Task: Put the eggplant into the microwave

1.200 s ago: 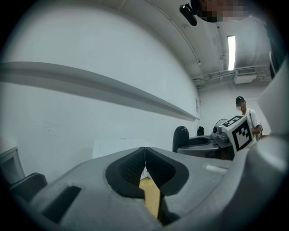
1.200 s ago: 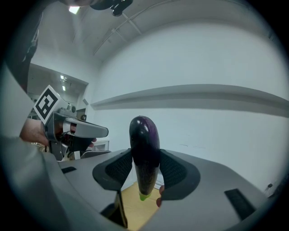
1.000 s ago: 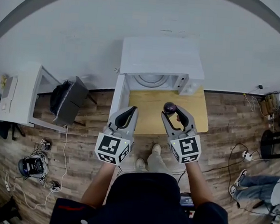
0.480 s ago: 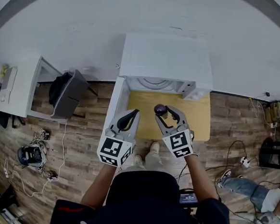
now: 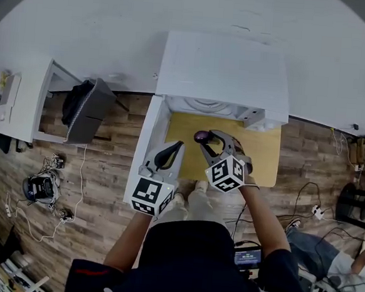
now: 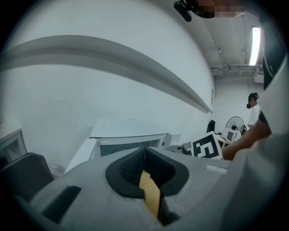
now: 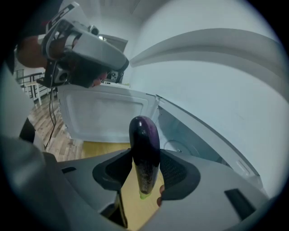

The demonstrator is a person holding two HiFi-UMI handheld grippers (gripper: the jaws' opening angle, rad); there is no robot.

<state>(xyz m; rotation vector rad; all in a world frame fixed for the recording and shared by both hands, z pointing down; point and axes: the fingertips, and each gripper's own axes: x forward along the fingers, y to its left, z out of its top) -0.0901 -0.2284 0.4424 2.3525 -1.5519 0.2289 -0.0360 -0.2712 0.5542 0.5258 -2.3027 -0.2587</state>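
A white microwave [image 5: 223, 70] stands at the back of a wooden table [image 5: 260, 158], its door [image 5: 150, 136] swung open to the left. My right gripper [image 5: 209, 138] is shut on a dark purple eggplant [image 5: 201, 137], just in front of the opening. In the right gripper view the eggplant [image 7: 144, 149] stands upright between the pads, stem end down. Beyond it are the cavity and its glass turntable [image 7: 174, 145]. My left gripper [image 5: 177, 147] hangs beside the door, shut and empty. The left gripper view shows its jaws closed together, with the microwave [image 6: 131, 135] ahead.
A white cabinet [image 5: 22, 107] and a dark bag [image 5: 84, 115] stand to the left on the wooden floor. Cables and a small device [image 5: 40, 191] lie below them. Another person [image 6: 254, 106] stands far right in the left gripper view.
My right gripper has carried the eggplant left and closer to the microwave opening. The microwave now looms larger in the head view. The left gripper has barely shifted.
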